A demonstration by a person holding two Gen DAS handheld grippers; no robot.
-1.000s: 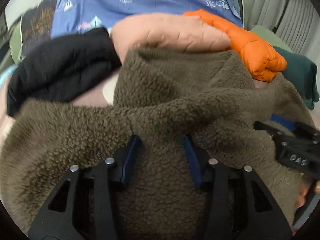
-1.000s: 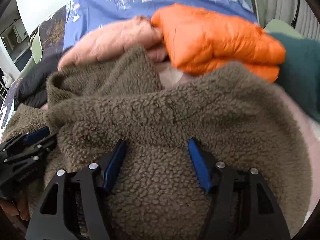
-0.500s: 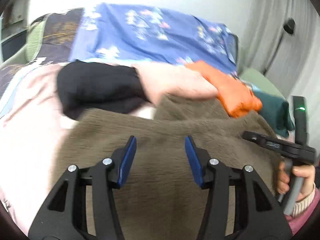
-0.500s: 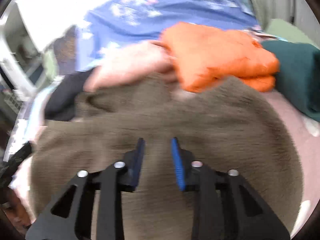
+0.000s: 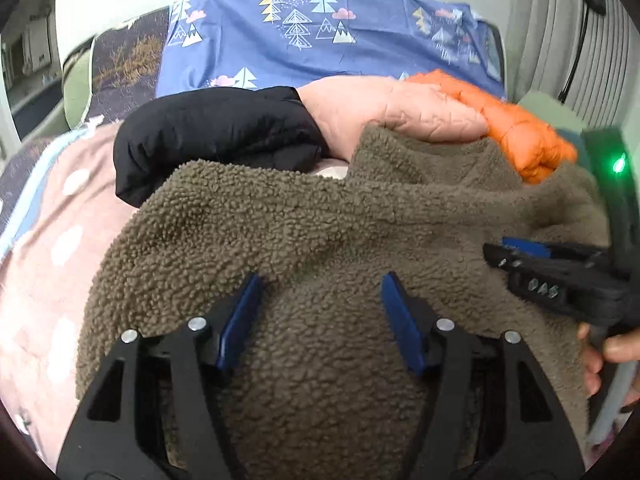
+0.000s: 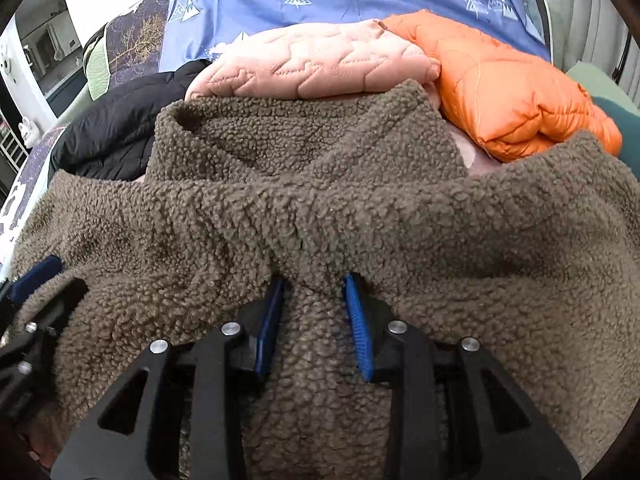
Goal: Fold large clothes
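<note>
Pinching a ridge of brown fleece in right gripper for folding; left gripper wide, empty.

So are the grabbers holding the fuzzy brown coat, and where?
The right gripper pinches a bunched ridge in the middle of the brown fleece jacket. The left gripper is open, resting on the fleece, holding nothing.
</note>
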